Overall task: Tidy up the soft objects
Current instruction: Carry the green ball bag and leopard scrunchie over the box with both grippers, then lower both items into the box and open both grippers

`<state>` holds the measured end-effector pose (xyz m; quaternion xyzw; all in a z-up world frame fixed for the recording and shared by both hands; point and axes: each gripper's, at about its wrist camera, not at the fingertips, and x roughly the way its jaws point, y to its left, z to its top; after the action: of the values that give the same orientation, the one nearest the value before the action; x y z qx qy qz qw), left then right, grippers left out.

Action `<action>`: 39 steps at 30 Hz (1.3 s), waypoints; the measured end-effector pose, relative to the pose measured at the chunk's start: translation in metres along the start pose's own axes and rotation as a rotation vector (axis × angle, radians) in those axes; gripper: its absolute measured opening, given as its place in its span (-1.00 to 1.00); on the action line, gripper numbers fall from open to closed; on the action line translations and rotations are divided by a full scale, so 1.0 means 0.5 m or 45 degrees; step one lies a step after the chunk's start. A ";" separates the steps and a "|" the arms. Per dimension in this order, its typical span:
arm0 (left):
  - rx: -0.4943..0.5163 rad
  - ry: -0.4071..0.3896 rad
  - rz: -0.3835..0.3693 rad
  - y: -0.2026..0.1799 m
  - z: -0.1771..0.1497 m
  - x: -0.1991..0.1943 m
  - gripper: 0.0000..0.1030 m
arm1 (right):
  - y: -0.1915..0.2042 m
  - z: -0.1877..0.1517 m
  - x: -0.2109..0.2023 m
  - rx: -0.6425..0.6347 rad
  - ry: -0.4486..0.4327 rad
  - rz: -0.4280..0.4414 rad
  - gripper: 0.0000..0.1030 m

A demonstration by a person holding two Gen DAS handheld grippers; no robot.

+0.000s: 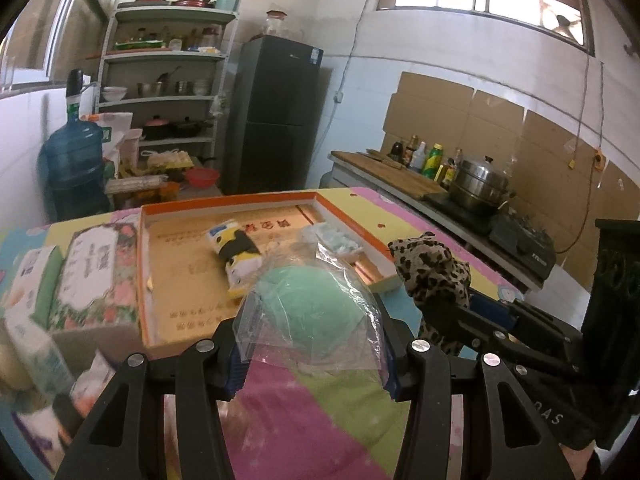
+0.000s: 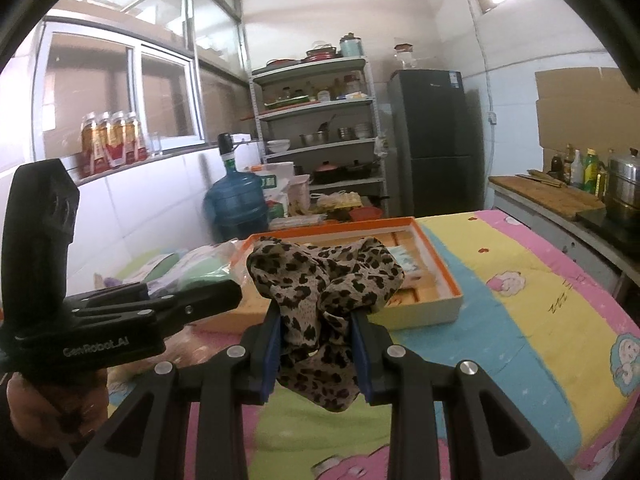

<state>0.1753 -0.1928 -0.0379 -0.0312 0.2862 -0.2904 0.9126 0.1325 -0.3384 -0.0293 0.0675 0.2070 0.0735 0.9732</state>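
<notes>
Your left gripper [image 1: 314, 354] is clamped on the bagged green sponge [image 1: 320, 312] — slippery film; your right gripper [image 2: 316, 354] pinches the limp leopard scarf [image 2: 324, 276] — both near the orange-rimmed box [image 1: 168, 276].

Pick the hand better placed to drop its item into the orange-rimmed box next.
Left, probably. The left gripper holds its bagged green item at the orange-rimmed box near edge; the right gripper's leopard cloth looks farther back.

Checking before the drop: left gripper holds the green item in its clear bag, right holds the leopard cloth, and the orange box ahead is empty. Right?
Not quite: the orange box already holds a yellow-and-black soft item and a small pale-blue packet, as the left wrist view shows. The rest is right.
</notes>
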 end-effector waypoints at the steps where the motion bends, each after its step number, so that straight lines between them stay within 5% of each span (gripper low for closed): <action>1: -0.001 -0.001 0.002 -0.003 0.005 0.008 0.03 | -0.006 0.005 0.004 0.002 0.001 -0.004 -0.38; 19: -0.159 0.069 -0.025 0.017 0.086 0.195 0.03 | -0.094 0.084 0.134 0.038 0.047 -0.062 -0.38; 24: -0.242 0.099 -0.100 0.048 0.081 0.240 0.03 | -0.121 0.090 0.179 0.070 0.090 -0.070 -0.38; 39: -0.235 0.194 -0.045 0.069 0.055 0.295 0.03 | -0.142 0.073 0.275 0.110 0.199 -0.097 -0.38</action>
<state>0.3063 -0.2479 -0.0969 -0.0981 0.3796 -0.2802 0.8762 0.2798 -0.3884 -0.0618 0.0955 0.2878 0.0326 0.9524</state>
